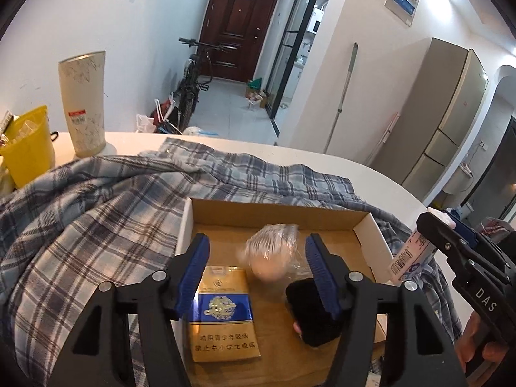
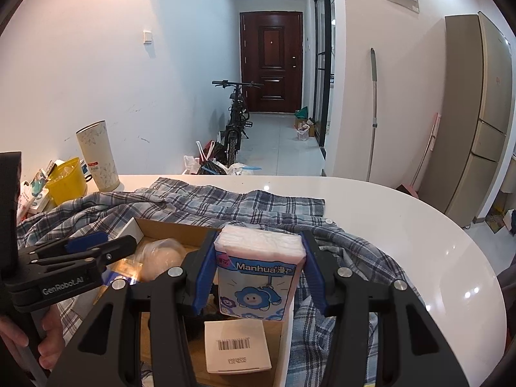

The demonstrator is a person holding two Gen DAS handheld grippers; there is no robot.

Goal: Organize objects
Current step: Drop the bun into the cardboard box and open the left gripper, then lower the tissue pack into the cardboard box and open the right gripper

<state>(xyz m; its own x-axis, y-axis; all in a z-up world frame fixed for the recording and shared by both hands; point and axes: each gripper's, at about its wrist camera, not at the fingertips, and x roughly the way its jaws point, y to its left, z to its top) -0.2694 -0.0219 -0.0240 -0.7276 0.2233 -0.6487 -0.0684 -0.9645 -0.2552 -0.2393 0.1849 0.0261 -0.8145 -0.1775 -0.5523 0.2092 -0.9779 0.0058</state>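
Note:
A shallow cardboard box [image 1: 280, 208] lies on a plaid shirt [image 1: 96, 213] on the white table. In it are a gold-and-blue cigarette pack [image 1: 224, 317], a clear bag with a pale round thing [image 1: 269, 254] and a small black object [image 1: 311, 312]. My left gripper [image 1: 258, 274] is open above the box, holding nothing. My right gripper [image 2: 256, 272] is shut on a Manhua tissue pack [image 2: 258, 274] above the box's right side. A white barcode box [image 2: 237, 345] lies in the box [image 2: 180, 230] below it. The right gripper also shows in the left wrist view [image 1: 451, 238].
A yellow bin [image 1: 27, 145] and a tall white cylinder [image 1: 84, 103] stand at the table's far left. The table's curved edge [image 2: 451, 225] runs to the right. Beyond are a bicycle [image 2: 237, 119], a brown door and a fridge [image 2: 477, 122].

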